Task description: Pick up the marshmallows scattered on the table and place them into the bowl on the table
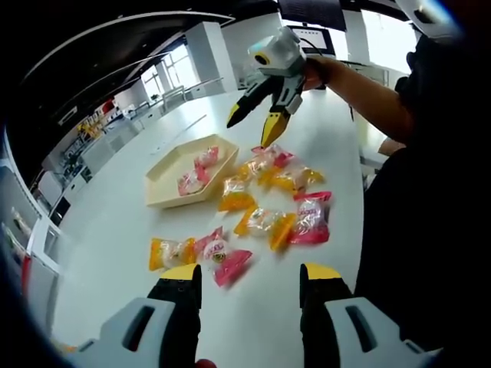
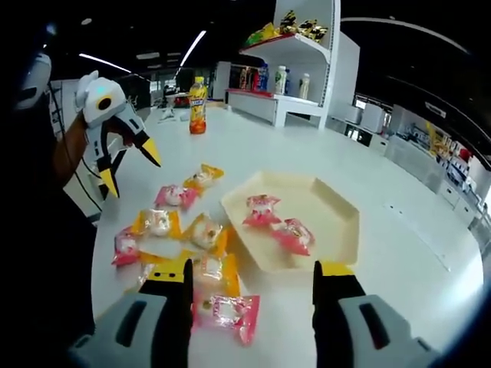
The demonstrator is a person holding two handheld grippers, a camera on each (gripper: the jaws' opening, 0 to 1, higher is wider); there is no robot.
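Left gripper (image 1: 249, 287): jaws spread, nothing held, hovering above the white table (image 1: 115, 222). Cream hexagonal bowl (image 1: 165, 180): toward the table's middle, holding two pink marshmallows (image 1: 198, 170). Loose marshmallows (image 1: 265, 218), yellow and pink wrappers: scattered just beside the bowl, toward the person's edge. Right gripper (image 1: 257, 126): jaws spread, empty, above the scatter. Orange bottle (image 2: 198, 106): far edge.
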